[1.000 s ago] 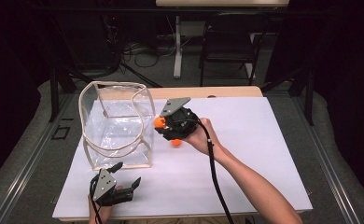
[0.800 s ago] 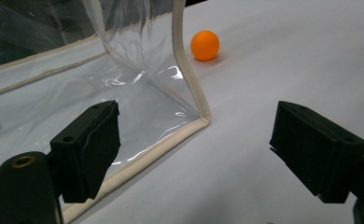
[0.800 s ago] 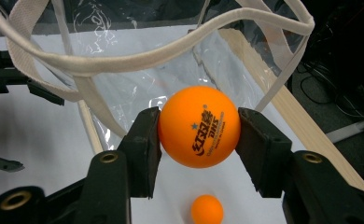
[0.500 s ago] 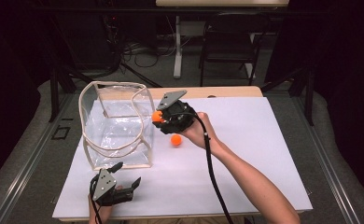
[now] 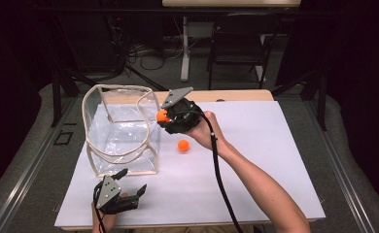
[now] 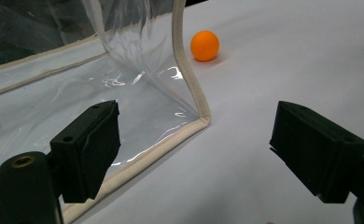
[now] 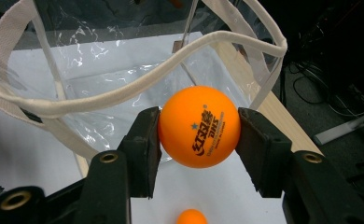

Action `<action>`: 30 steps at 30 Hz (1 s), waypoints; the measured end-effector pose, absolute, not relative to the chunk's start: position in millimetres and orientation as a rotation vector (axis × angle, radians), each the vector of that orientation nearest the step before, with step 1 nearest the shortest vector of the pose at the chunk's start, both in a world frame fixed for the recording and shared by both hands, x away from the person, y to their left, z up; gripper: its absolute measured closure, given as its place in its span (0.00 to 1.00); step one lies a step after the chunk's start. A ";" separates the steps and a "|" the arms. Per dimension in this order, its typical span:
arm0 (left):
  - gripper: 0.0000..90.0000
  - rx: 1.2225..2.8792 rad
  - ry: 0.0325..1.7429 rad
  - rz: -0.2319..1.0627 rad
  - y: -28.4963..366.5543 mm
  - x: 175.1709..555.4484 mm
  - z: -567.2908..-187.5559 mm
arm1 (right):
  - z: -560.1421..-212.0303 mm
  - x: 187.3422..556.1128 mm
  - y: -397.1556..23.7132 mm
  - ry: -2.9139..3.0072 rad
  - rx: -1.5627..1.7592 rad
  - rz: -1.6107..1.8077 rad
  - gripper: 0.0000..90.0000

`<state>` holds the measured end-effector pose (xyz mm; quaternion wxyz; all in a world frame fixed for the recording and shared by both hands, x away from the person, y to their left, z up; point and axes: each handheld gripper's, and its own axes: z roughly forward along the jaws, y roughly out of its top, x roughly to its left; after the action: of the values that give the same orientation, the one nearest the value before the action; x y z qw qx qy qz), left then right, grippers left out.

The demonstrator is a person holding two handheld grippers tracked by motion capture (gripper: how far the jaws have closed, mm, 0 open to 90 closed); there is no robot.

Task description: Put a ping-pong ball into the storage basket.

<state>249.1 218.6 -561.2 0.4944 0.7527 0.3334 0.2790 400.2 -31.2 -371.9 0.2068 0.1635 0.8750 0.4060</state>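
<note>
Over white table [image 5: 255,160], carrying orange ball [image 7: 199,126], clenched in right gripper [image 7: 199,128], toward clear bag [image 5: 122,131]; next, release above rim.

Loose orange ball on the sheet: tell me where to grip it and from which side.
Grip the loose orange ball across its widest middle, coming straight down from above. It is round, so any pair of opposite sides serves, and it lies alone on the white sheet, apart from the clear bag.

Desk [image 5: 275,145] brightly and evenly lit from overhead; the surroundings fall to near black. Soft, short shadows under the loose ball [image 5: 183,145]. Glare streaks on the clear plastic bag [image 6: 138,79]. High view slightly soft; the near ball [image 7: 199,126] is sharp, its print legible.
</note>
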 end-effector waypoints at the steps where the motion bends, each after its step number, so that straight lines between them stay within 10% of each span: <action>1: 0.17 1.825 0.805 0.681 218.7 248.8 -560.8 | -371.0 400.6 -30.9 2.435 0.452 1.133 0.57; 30: 0.17 1.821 0.805 0.675 217.6 249.2 -560.5 | -354.1 401.9 -7.7 2.439 0.403 1.128 0.57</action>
<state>249.2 217.6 -560.5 0.4965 0.7519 0.3324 0.2787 401.9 -7.7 -354.1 0.2106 0.1449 0.8775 0.4057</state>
